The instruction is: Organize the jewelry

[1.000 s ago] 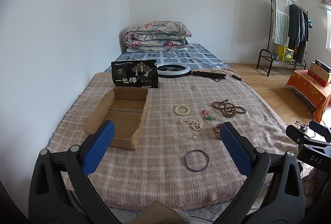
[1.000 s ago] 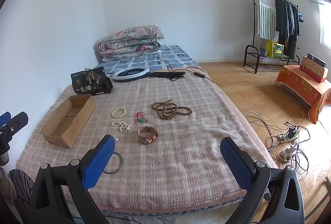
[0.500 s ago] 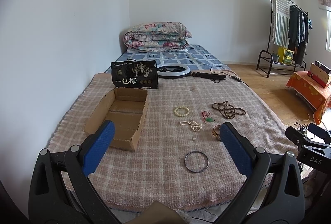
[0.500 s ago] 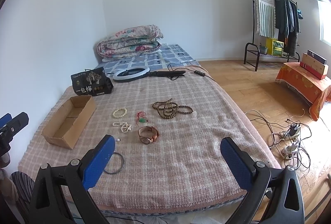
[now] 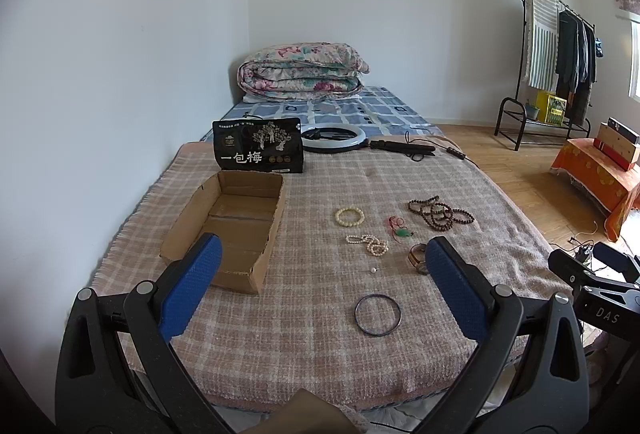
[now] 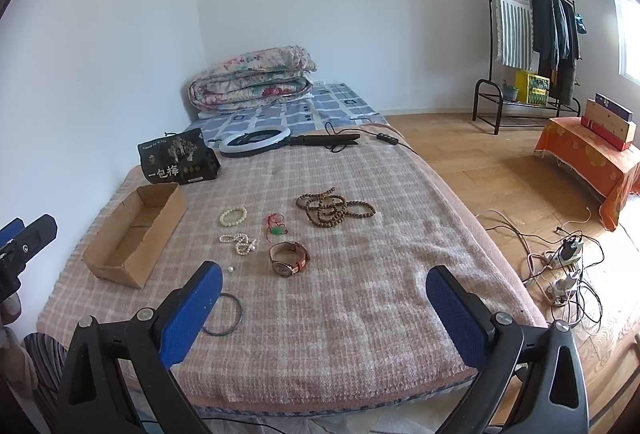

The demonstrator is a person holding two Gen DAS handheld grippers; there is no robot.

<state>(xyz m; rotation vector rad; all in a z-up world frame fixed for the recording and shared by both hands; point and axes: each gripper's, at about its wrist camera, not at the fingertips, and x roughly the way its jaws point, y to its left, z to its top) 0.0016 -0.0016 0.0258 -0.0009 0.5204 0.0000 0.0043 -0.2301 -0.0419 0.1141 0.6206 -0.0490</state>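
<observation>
A: Where do we stand? Anything gripped yet?

B: No. Left gripper (image 5: pixel 324 290) has its fingers spread wide with nothing between them, and so does the right gripper (image 6: pixel 322 310). Both hang off the near edge of the bed (image 6: pixel 360 334).

A: And the jewelry?

B: All loose on the blanket. Dark bangle (image 5: pixel 377 314) is nearest, lying flat. Farther in there's a single pearl (image 5: pixel 373 269), the pearl strand (image 5: pixel 370 242), the cream bead bracelet (image 5: pixel 349 216) and the red-cord pendant (image 5: pixel 401 229). The watch (image 6: pixel 289 258) and the brown bead string (image 6: pixel 334 207) sit right of those. The cardboard box (image 5: pixel 232 226) is at the left and looks empty.

A: Which arm is closer to the bangle?

B: Left, I'd say. In its view the ring sits between the fingers, a bit right of centre and just ahead. In the right view it's half hidden behind that gripper's left finger (image 6: pixel 192 312), off to the left.

A: Any axis to line up on?

B: It's a round hoop, so no long axis. Pinching across the rim should work, though it's thin and flat on soft pile and may slip. The box lies left and far of it.
</observation>
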